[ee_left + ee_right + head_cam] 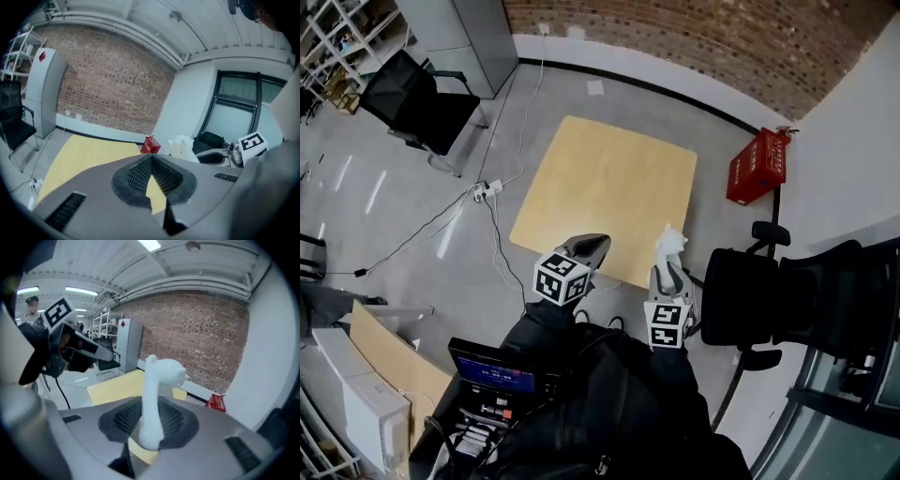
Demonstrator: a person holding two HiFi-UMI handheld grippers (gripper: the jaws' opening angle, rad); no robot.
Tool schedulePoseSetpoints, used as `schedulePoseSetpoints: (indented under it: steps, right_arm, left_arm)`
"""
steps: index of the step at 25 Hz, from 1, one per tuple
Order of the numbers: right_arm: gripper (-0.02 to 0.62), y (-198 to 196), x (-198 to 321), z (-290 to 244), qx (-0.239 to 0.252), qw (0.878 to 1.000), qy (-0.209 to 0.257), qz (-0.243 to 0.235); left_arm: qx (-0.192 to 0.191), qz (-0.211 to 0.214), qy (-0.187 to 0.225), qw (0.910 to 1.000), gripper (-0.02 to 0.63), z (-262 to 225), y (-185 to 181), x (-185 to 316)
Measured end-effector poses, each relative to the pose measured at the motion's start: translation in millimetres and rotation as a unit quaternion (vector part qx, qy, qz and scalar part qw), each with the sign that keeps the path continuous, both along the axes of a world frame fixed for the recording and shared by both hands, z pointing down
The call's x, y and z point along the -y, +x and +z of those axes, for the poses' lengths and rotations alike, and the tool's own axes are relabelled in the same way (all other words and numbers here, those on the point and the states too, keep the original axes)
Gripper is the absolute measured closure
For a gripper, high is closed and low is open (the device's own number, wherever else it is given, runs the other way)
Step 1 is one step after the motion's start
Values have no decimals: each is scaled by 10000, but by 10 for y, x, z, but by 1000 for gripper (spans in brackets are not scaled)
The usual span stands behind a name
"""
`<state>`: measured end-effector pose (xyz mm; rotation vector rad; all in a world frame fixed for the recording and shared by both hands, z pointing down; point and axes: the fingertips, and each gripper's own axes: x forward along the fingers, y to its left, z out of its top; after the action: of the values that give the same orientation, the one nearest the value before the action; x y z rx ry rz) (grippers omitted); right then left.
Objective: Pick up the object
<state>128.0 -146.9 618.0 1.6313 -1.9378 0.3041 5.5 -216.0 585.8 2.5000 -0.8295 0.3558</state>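
Observation:
A white long-necked animal figure (670,244) sticks up from my right gripper (667,274), which is shut on its body over the near edge of the pale wooden table (609,183). In the right gripper view the figure (157,390) stands upright between the dark pads, its head pointing right. My left gripper (587,248) hangs beside it to the left, over the same table edge, jaws together and holding nothing. From the left gripper view (152,180) the figure (182,146) shows off to the right.
A red crate (757,167) sits on the floor past the table's right corner. Black office chairs stand at the far left (422,98) and close on the right (769,300). Cables and a power strip (486,190) lie on the floor left of the table.

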Motion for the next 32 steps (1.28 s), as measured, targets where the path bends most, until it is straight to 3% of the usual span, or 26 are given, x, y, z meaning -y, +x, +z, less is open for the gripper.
schedulePoseSetpoints:
  steps: [7, 16, 26, 32]
  right_arm:
    - [477, 264, 258, -954, 725, 9901, 1151, 336]
    - [479, 243, 364, -1703, 1414, 9692, 2002, 223]
    - [478, 102, 432, -2135, 1863, 9456, 2658, -221]
    - [477, 66, 446, -2230, 1830, 9452, 2691, -276]
  left_arm:
    - [-221, 150, 1229, 9921, 607, -970, 246, 212]
    - [-224, -195, 2200, 9750, 607, -1605, 116, 297]
    - [6, -249, 2649, 9640, 607, -1692, -24, 288]
    - [-28, -372, 2725, 9614, 609, -1747, -71, 300]
